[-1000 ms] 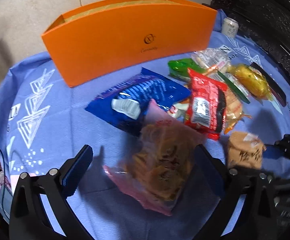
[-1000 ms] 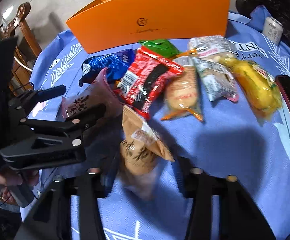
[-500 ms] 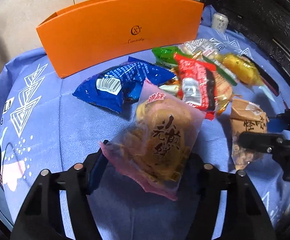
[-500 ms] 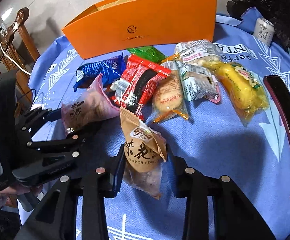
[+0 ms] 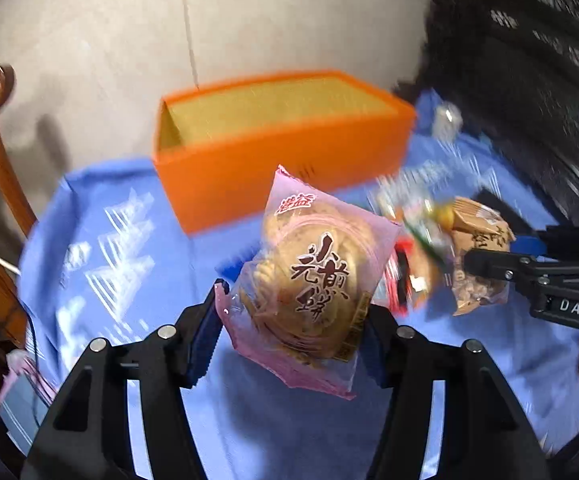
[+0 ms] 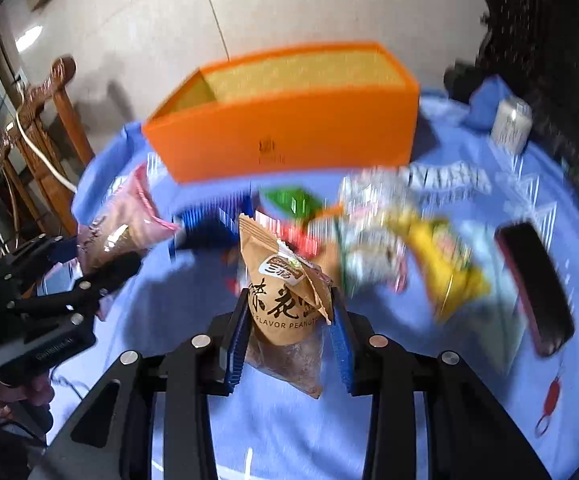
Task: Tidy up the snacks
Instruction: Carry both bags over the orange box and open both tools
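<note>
While both tools hang above the table, the left gripper (image 5: 291, 316) pinches a pink pastry packet (image 5: 309, 276) between its blue-padded fingers (image 5: 205, 336), holding it clear of the blue tablecloth (image 5: 137, 248) and tilted a little to the right; in the right wrist view the same packet (image 6: 123, 224) shows at the far left, gripped by that black tool (image 6: 89, 276). The right gripper (image 6: 291, 328) is closed narrowly on a brown peanut packet (image 6: 285, 292), held upright with its crimped top pointing toward the orange box (image 6: 289, 120). The pink packet carries a small red logo near its top and large dark red Chinese characters across the round pastry inside. The brown packet bears dark Chinese characters, a small oval label and the English words "FLAVOR PEANUT". The side of the right tool reads "DAS" in the left wrist view. The orange box stands open-topped at the far side of the cloth, showing a yellowish lining and a small dark logo too blurred to read. Between the box and the grippers lies a blurred heap of snacks: a blue packet (image 6: 209, 220), a green one (image 6: 293, 200), a red one (image 6: 297, 240) and a yellow one (image 6: 445, 268). To the right lie a dark oblong case (image 6: 537, 284) and a small white can (image 6: 511, 124). The cloth is printed with white triangles and lettering. A wooden chair (image 6: 45, 120) stands at the left before a pale tiled floor (image 6: 289, 4).
</note>
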